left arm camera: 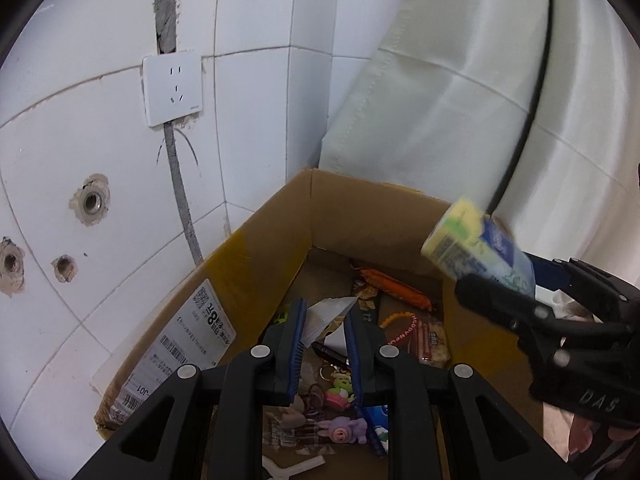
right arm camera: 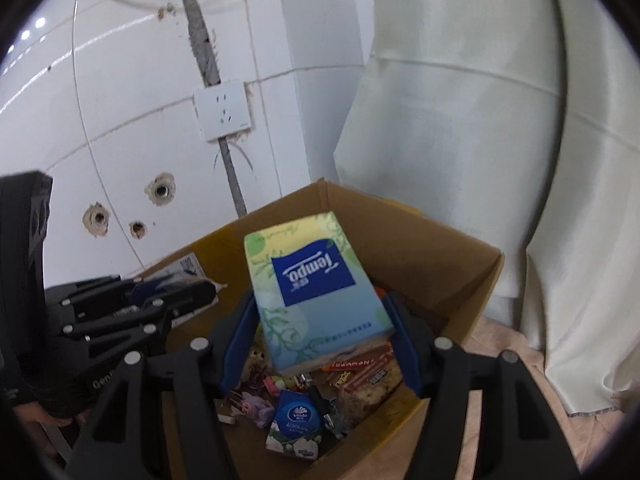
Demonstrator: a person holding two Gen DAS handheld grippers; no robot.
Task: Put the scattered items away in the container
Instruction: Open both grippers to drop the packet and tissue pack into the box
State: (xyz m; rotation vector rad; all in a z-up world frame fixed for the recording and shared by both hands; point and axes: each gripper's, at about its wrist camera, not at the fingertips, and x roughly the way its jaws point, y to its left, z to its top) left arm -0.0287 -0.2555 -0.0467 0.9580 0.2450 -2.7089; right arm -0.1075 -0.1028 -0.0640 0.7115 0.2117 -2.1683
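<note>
Deposit step: the right gripper (right arm camera: 320, 336), its fingers clamped on the tissue pack (right arm camera: 316, 288), hangs above the cardboard box (right arm camera: 460, 264), while the left gripper (left arm camera: 322, 344) hangs narrowly parted, empty; next, presumably, release between the fingers.

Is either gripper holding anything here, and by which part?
The right gripper grips the tissue pack by its long sides near one end, above the box. The left gripper holds nothing.
</note>
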